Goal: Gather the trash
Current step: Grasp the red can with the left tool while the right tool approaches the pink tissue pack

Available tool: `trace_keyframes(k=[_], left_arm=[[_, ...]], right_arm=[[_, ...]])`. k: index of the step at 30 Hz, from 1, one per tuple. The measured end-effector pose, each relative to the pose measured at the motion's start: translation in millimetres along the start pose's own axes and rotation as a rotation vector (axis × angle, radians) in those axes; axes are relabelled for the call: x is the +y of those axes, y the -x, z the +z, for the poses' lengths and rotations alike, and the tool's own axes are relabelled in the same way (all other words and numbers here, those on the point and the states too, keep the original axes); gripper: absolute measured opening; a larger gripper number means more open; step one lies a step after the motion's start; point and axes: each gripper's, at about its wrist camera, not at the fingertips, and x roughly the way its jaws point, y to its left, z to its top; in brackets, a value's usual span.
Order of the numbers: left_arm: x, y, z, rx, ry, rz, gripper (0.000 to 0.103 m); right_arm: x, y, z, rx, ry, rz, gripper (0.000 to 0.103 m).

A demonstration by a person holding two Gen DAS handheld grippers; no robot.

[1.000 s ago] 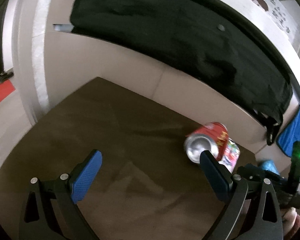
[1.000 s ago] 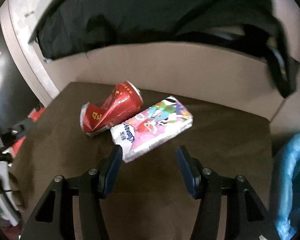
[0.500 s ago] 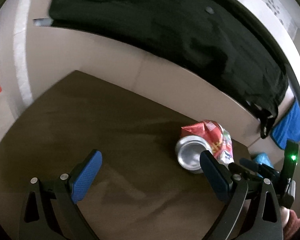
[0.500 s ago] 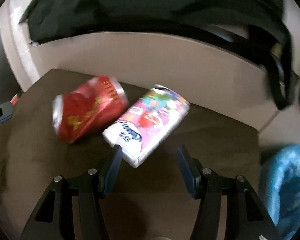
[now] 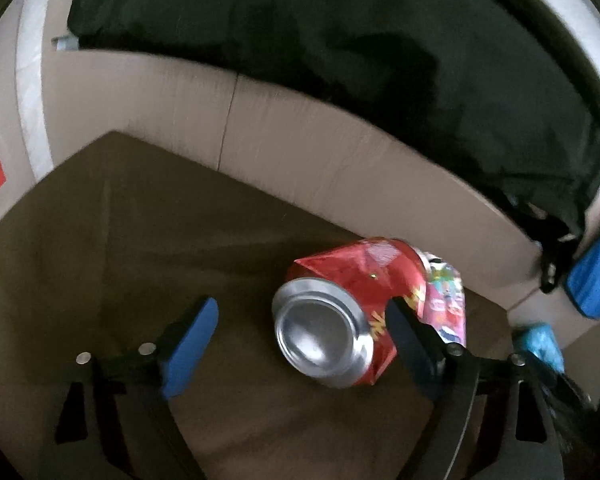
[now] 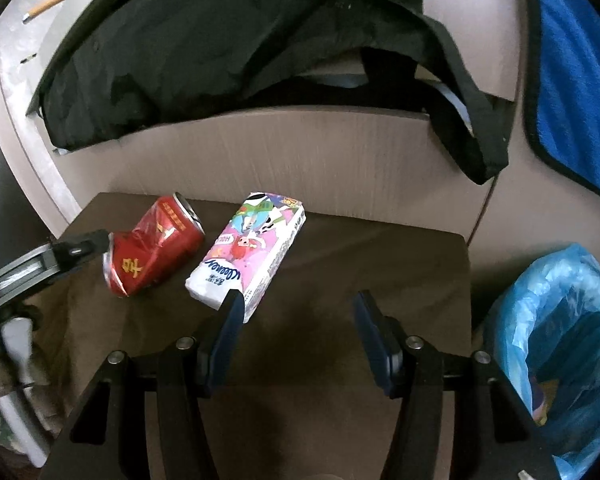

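Jaws closing — crushed can (image 5: 340,312) between

Looks like a lived-in home: a black garment (image 6: 204,52) draped over furniture, a blue towel (image 6: 572,80) hanging, a bag-lined bin (image 6: 556,344) nearby.

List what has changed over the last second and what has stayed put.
The left hand-held gripper has closed in on the crushed red can, which now lies between its closing jaws, not yet gripped. The right hand-held gripper has drawn nearer the tissue pack but remains open, the pack just ahead of its left finger. Can and pack stay side by side on the brown table; nothing has been lifted.
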Motion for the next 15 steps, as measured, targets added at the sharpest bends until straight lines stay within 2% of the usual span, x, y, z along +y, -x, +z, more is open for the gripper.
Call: trace_keyframes(k=[3, 5, 7, 9, 11, 15], left_arm=[[6, -11, -1, 0.029, 0.060, 0.009, 0.078], [9, -18, 0, 0.054, 0.095, 0.014, 0.070], [9, -19, 1, 0.049, 0.101, 0.040, 0.066], [9, -20, 4, 0.058, 0.111, 0.011, 0.052], [12, -16, 6, 0.063, 0.127, -0.012, 0.051], [21, 6, 8, 0.000, 0.070, 0.022, 0.051]], right_arm=[[-6, 5, -3, -0.013, -0.003, 0.008, 0.054], [0, 3, -5, -0.020, -0.012, 0.017, 0.054], [-1, 1, -5, -0.020, -0.020, 0.028, 0.054], [0, 0, -6, -0.018, -0.023, 0.035, 0.054], [4, -2, -5, -0.010, -0.019, 0.045, 0.054], [14, -4, -2, -0.001, -0.009, 0.069, 0.054]])
